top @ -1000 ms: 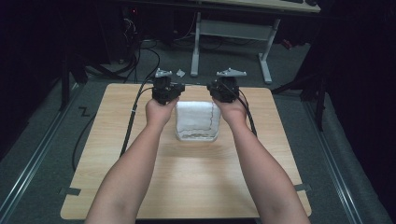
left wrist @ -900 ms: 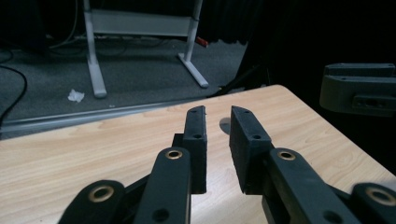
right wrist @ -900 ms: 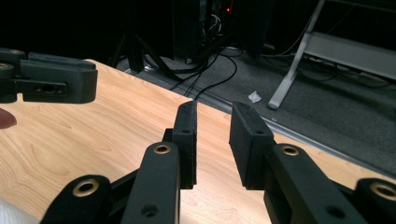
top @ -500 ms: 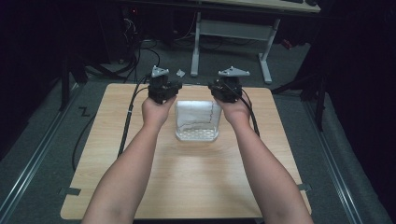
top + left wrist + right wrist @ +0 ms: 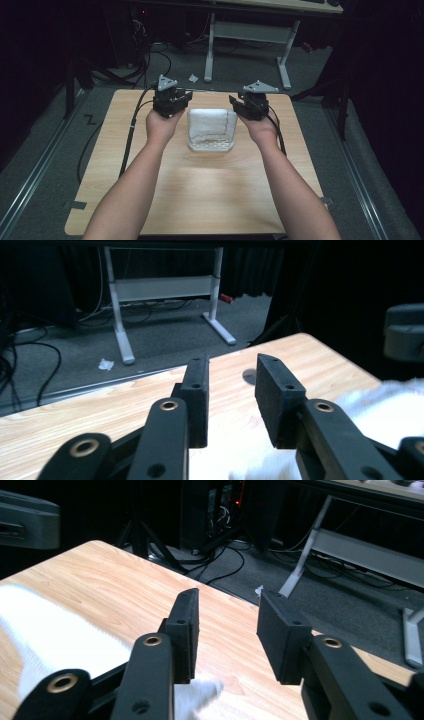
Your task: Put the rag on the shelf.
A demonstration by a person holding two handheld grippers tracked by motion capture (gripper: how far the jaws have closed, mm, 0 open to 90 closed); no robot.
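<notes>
A folded white towel lies flat on the wooden table, a little beyond its middle. My left gripper hovers at the towel's far left corner and my right gripper at its far right corner. In the left gripper view the jaws stand apart over bare wood, with the towel low on the right. In the right gripper view the jaws are also apart, and the towel lies to the left. Both pairs of jaws have just been opening, and no pad presses on the cloth.
Beyond the table's far edge, a white-legged desk frame stands on the grey floor. Black cables trail off the table's left side. A small paper scrap lies on the floor. Dark stands flank the table.
Both grippers have let go of the towel's far edge and moved outward, away from each other. Their jaws stand wider than before. The towel stays flat in place.
</notes>
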